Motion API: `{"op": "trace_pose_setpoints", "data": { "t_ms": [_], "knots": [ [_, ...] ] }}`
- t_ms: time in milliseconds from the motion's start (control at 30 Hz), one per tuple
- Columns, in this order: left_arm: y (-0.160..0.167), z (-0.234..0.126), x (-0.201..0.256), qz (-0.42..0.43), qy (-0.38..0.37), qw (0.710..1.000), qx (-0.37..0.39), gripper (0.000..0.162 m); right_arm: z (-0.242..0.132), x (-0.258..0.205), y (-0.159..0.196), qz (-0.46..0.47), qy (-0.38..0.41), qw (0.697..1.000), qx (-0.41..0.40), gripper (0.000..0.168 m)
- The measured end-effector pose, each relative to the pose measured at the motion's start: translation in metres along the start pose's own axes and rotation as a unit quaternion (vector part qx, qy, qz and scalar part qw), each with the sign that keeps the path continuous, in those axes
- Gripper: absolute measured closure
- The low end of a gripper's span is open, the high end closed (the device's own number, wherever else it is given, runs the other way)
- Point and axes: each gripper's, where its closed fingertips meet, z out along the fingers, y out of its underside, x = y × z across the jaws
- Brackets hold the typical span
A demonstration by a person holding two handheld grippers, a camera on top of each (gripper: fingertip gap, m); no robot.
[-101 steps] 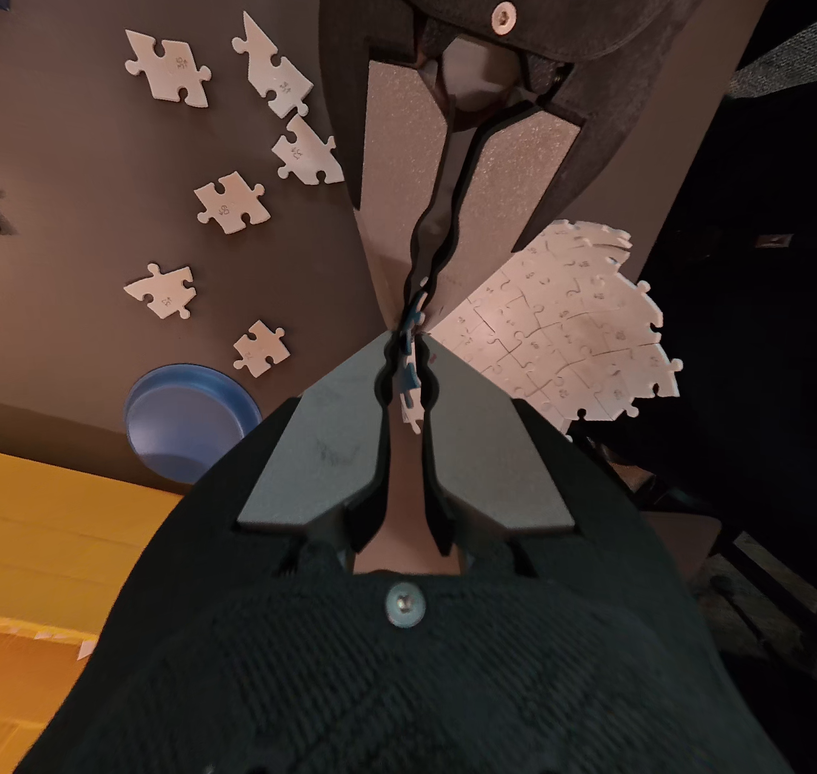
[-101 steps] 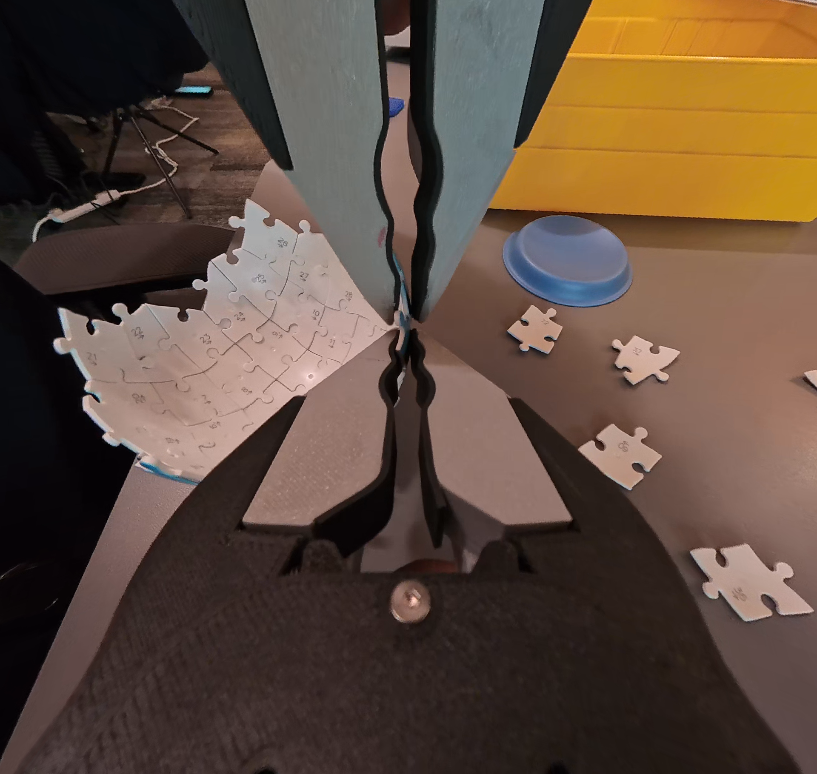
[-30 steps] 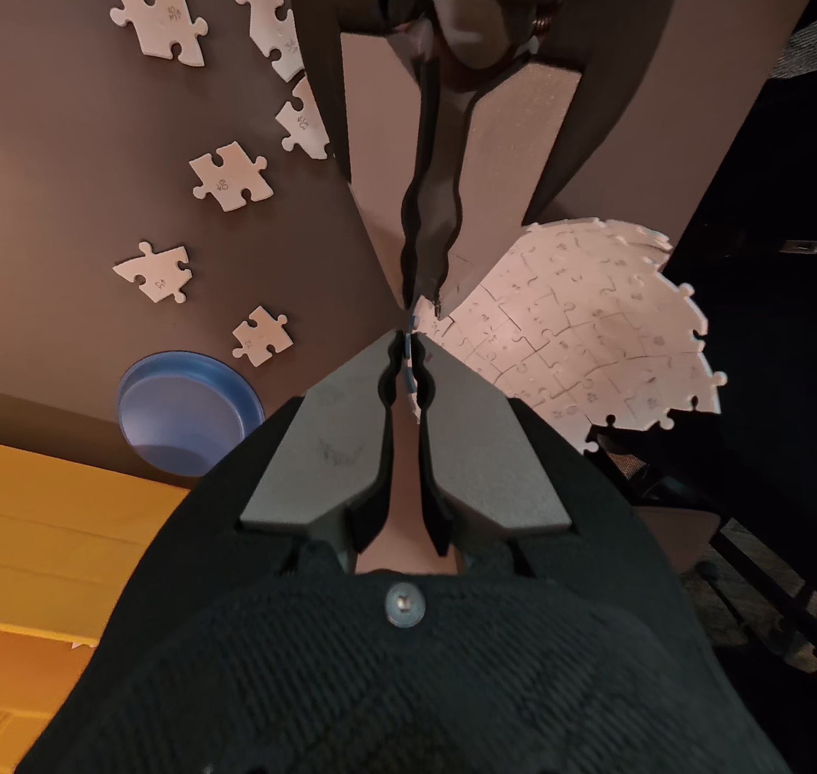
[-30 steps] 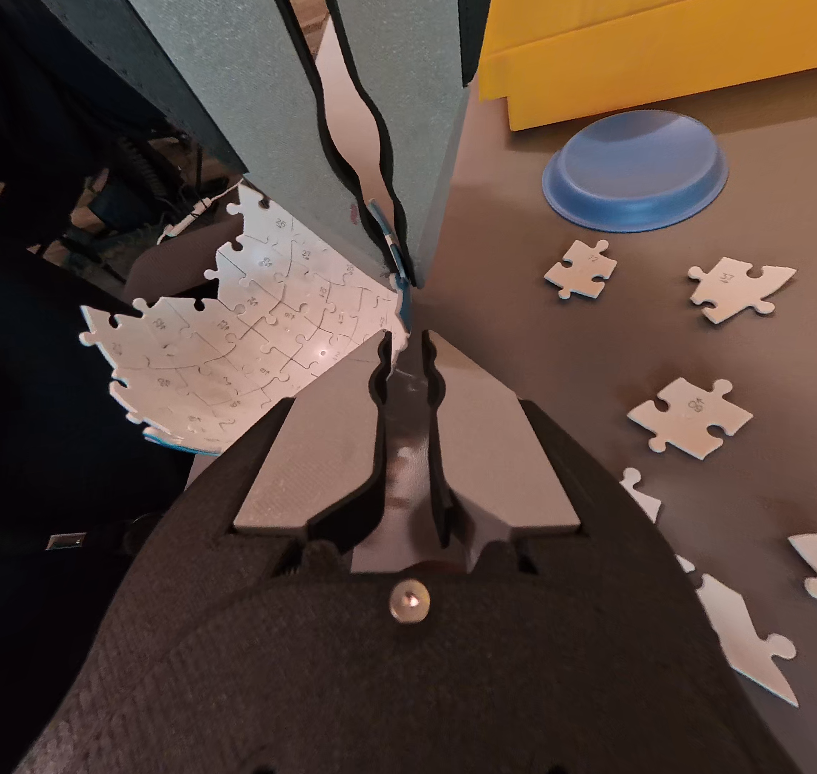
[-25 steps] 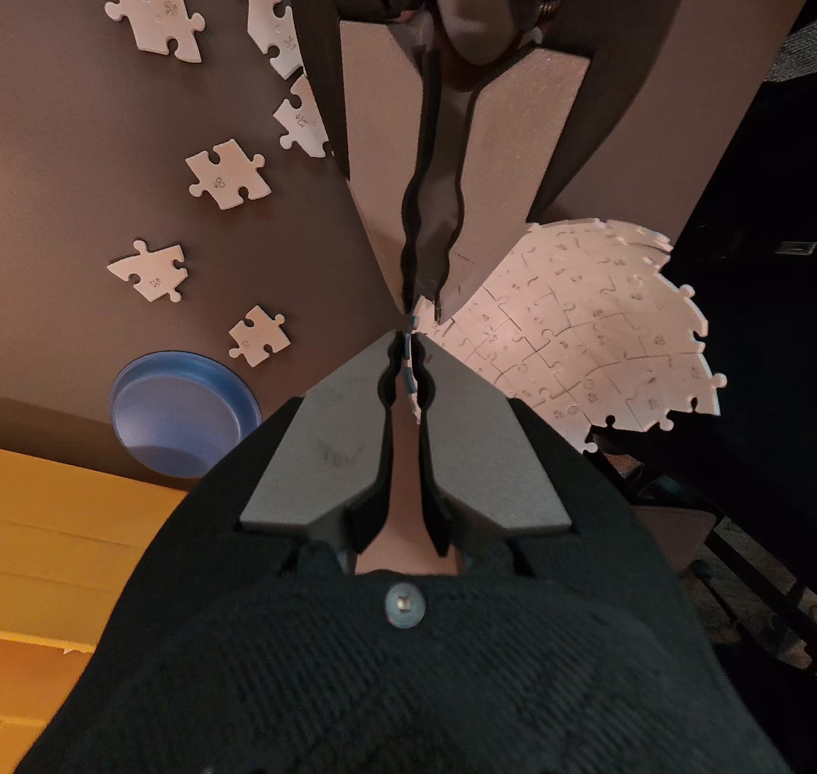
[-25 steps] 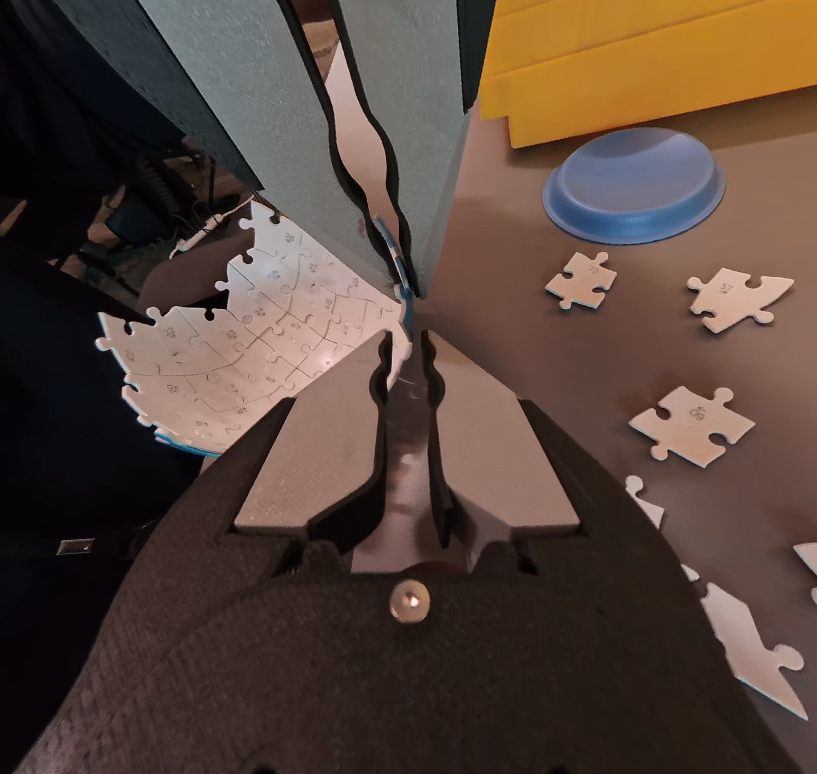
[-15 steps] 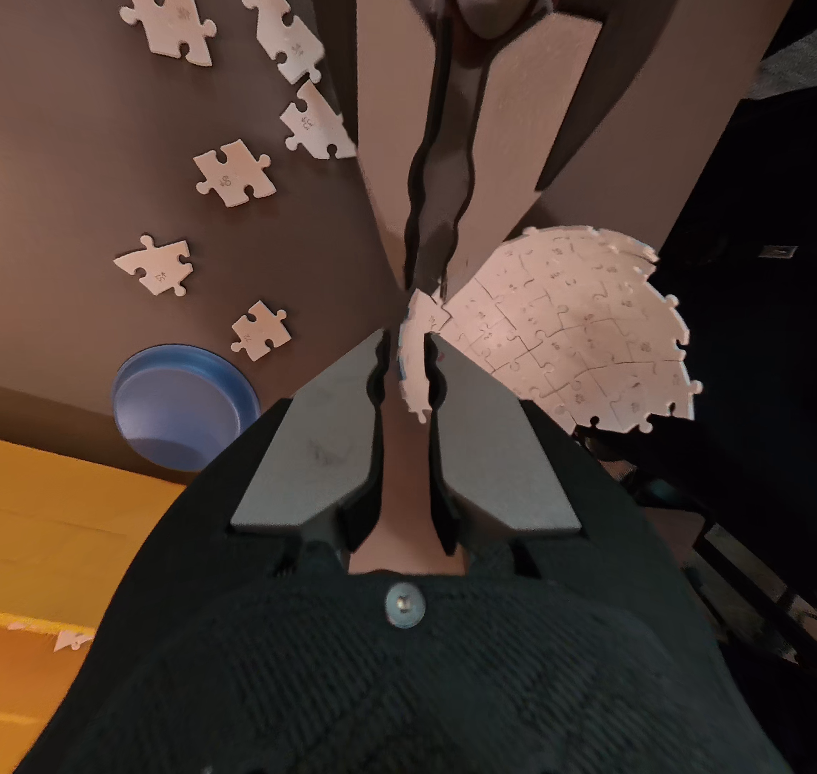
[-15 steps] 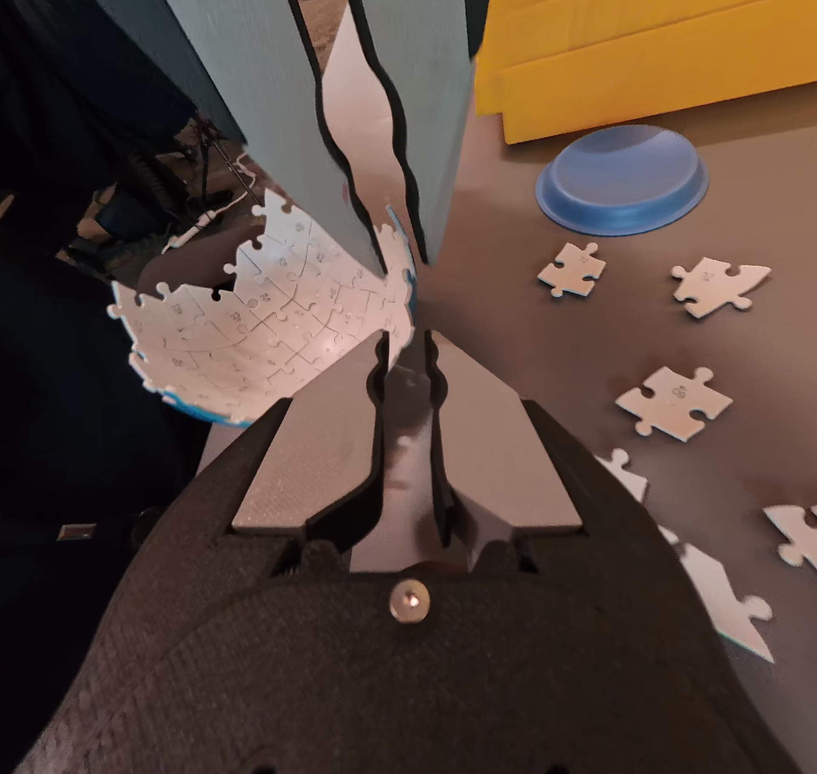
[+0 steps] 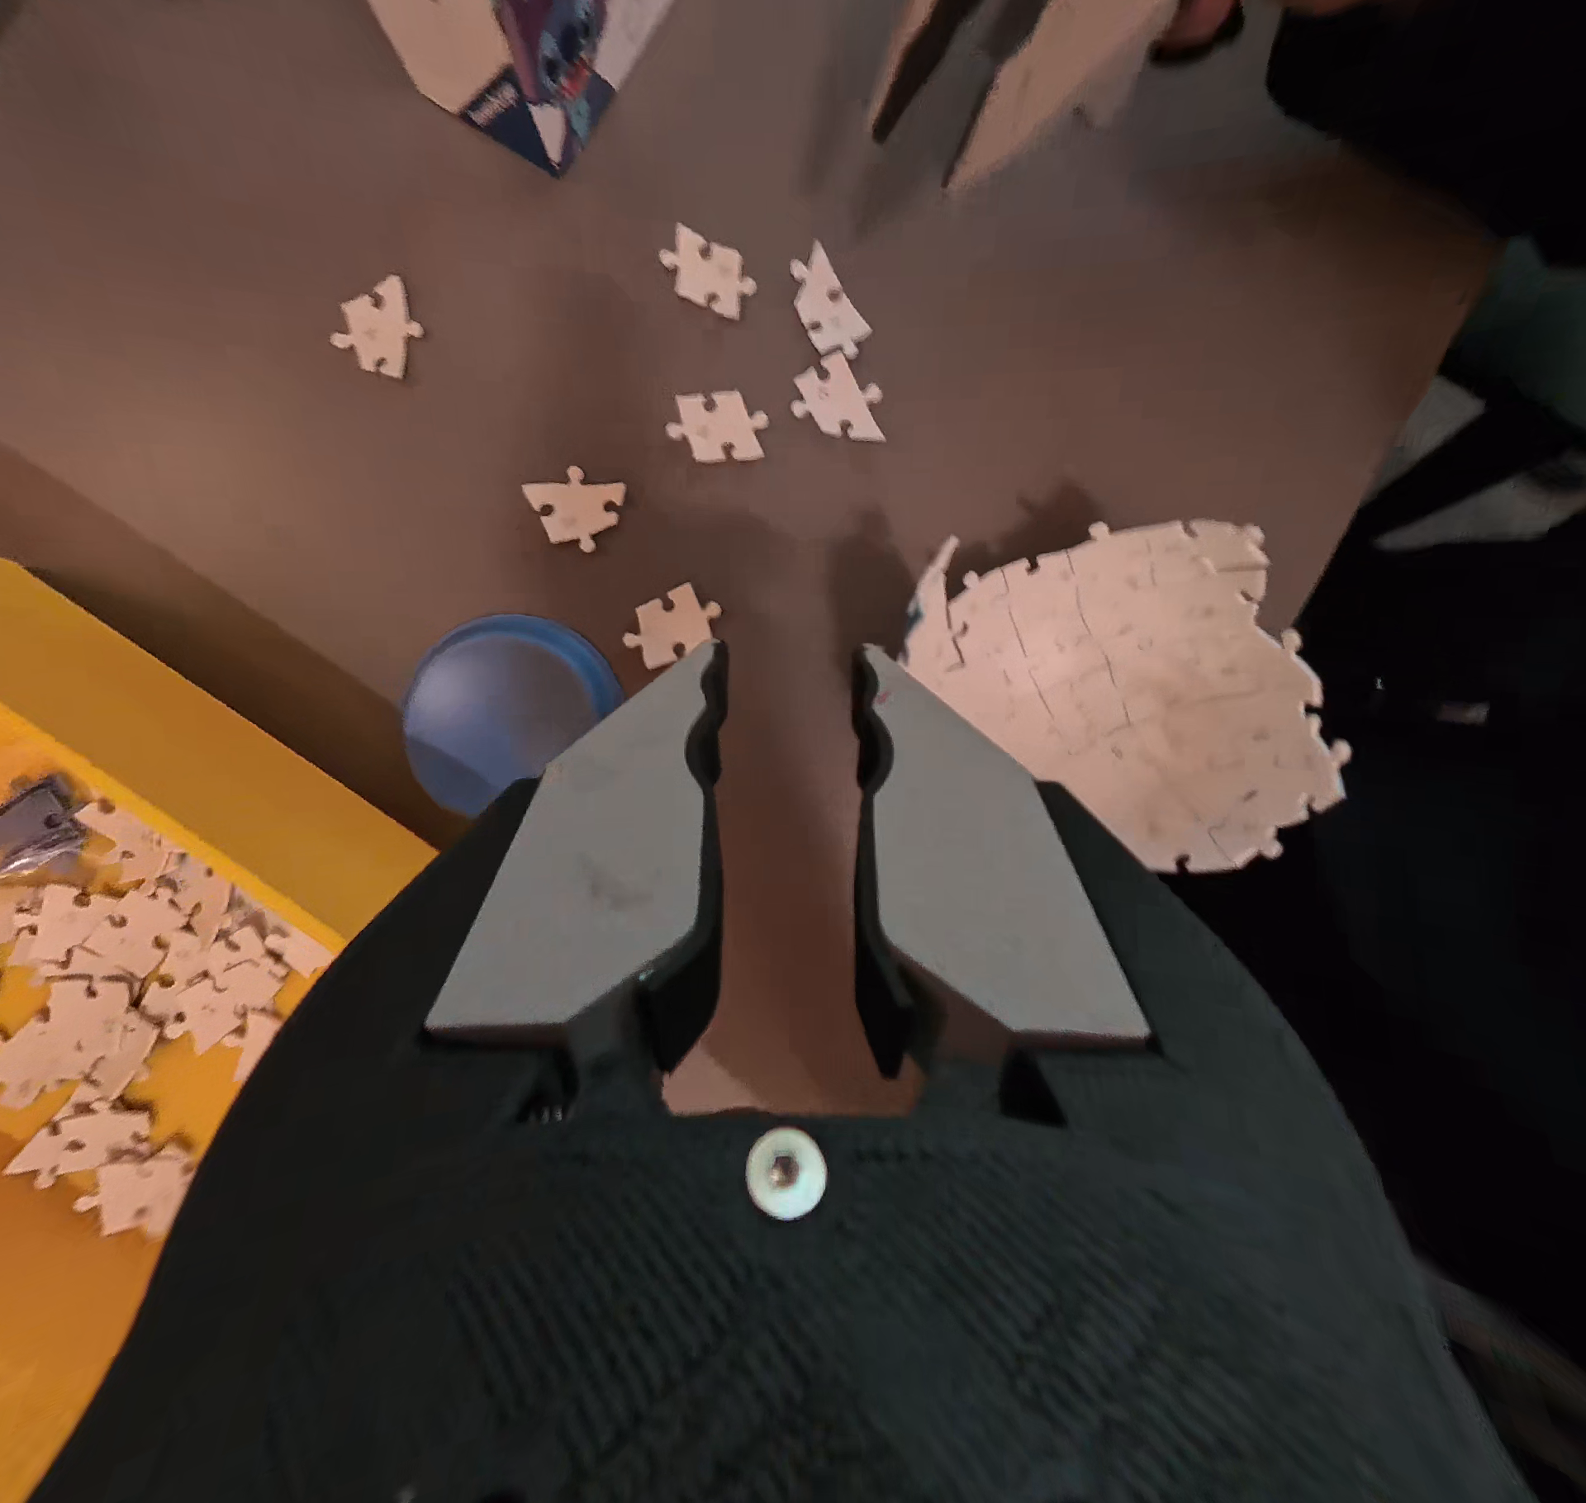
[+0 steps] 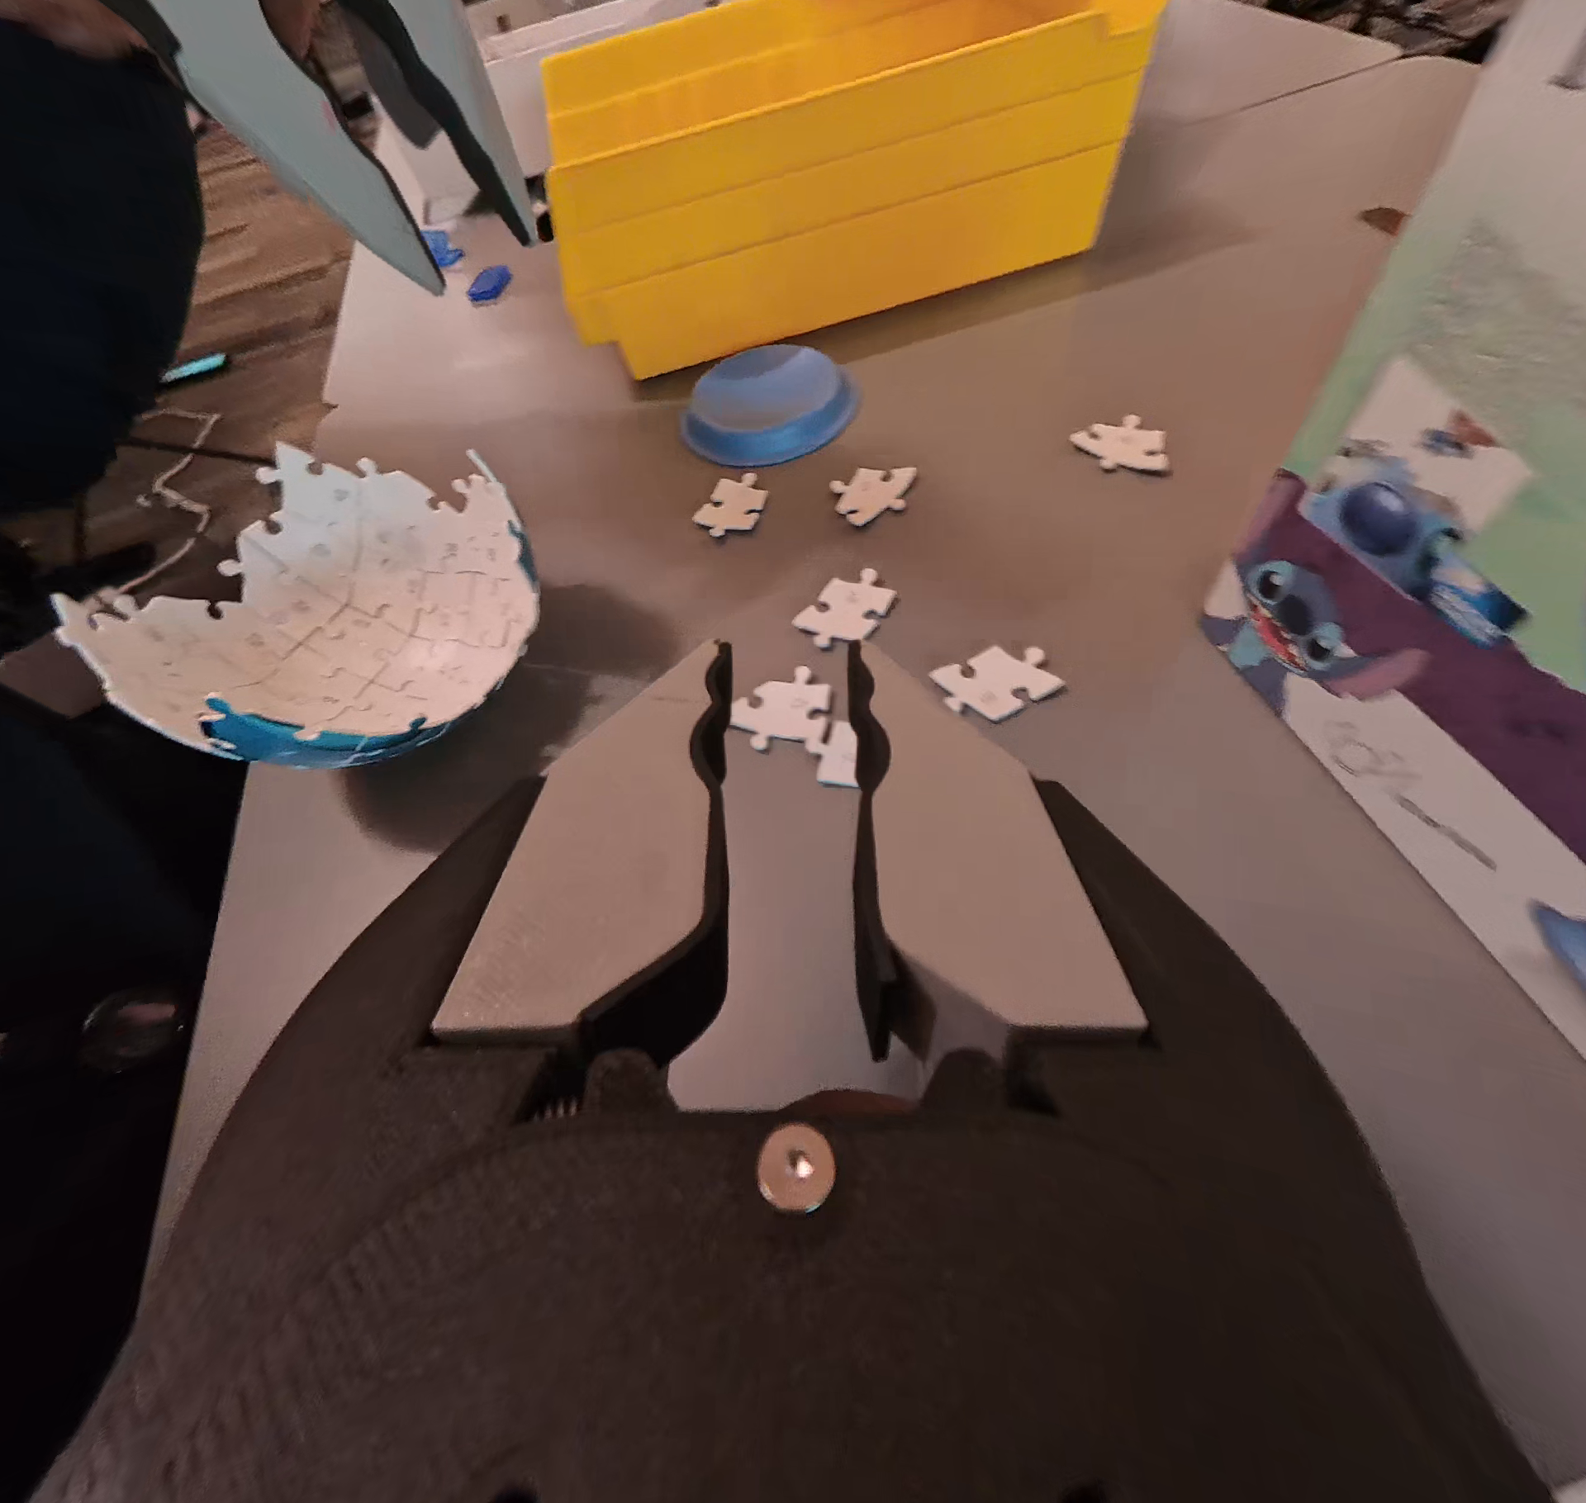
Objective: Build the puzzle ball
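Grey tabletop [image 10: 1116, 278] fills both views, and on its far side sits the big yellow bin [image 10: 841, 200], with a heap of pale loose pieces inside it [image 9: 111, 973] in the left wrist view. Off to the right stands a printed puzzle box [image 10: 1407, 629] with a blue cartoon figure on it. Next down in size, the half-built puzzle ball [image 10: 317, 629], a white bowl-shaped shell with a blue outside, rests at the table's near-left edge, free of both tools. A blue round stand [image 10: 770, 418] sits just in front of the bin. Seven loose pieces [image 10: 845, 608] lie scattered between stand and box, white side up. The left gripper [image 9: 788, 664] hovers above the table beside the shell, jaws standing moderately apart and empty. The right gripper [image 10: 788, 651] hangs over two touching pieces [image 10: 785, 711], jaws likewise parted, gripping nothing.
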Motion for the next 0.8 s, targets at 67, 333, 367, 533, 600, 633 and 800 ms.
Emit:
{"op": "trace_pose_setpoints", "data": {
  "t_ms": [67, 333, 367, 533, 600, 633, 800],
  "knots": [
    [-0.005, 0.006, -0.015, -0.027, -0.007, 0.999, 0.036, 0.133, -0.005, 0.010, 0.001, 0.010, 0.018, 1.000, 0.005, 0.143],
    [-0.024, 0.049, -0.061, -0.052, 0.002, 0.993, 0.107, 0.130, -0.006, 0.036, 0.015, 0.005, 0.084, 0.996, -0.021, 0.142],
    [-0.025, 0.054, -0.063, -0.060, 0.006, 0.993, 0.106, 0.129, -0.006, 0.038, 0.018, 0.006, 0.089, 0.996, -0.024, 0.142],
    [-0.042, 0.060, -0.059, -0.046, -0.006, 0.990, 0.131, 0.126, -0.002, 0.048, 0.023, 0.023, 0.099, 0.994, -0.026, 0.141],
    [-0.045, 0.061, -0.058, -0.027, -0.015, 0.990, 0.136, 0.129, -0.001, 0.050, 0.024, 0.026, 0.099, 0.994, -0.026, 0.141],
    [-0.046, 0.062, -0.059, -0.021, -0.018, 0.990, 0.140, 0.131, 0.000, 0.050, 0.023, 0.027, 0.099, 0.994, -0.025, 0.141],
    [-0.054, 0.059, -0.059, -0.035, -0.014, 0.980, 0.194, 0.131, 0.005, 0.052, 0.027, 0.019, 0.109, 0.993, -0.031, 0.141]
  ]
}}
